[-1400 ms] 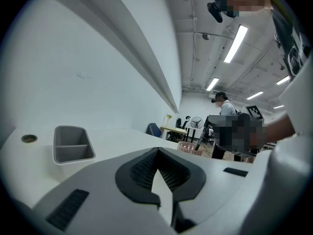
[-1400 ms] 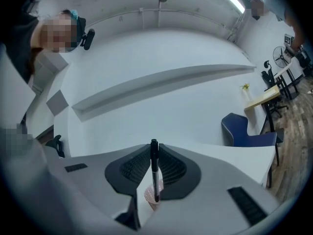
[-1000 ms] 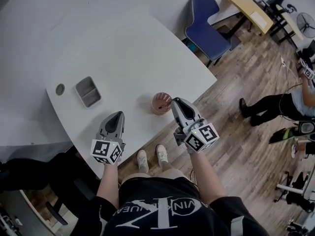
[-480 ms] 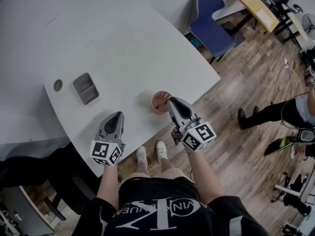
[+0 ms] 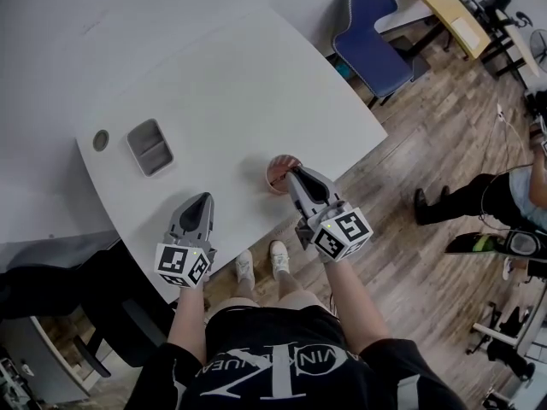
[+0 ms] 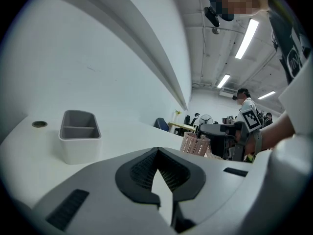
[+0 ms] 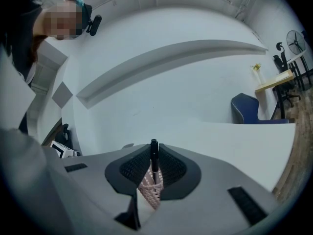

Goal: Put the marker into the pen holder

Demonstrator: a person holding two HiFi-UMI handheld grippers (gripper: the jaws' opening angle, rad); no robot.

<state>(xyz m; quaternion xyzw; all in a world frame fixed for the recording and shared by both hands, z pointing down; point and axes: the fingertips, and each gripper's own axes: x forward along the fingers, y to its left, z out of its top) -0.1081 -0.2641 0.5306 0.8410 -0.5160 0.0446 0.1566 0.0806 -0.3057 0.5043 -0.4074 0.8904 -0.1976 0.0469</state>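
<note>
Right gripper view: your right fingers clench the slim black marker upright, aimed into the pink perforated pen holder.

Lower end of marker lost in pen holder mesh between right gripper pads; in head view marker too small to tell, holder's near side covered by gripper, bystander cut by right edge.
</note>
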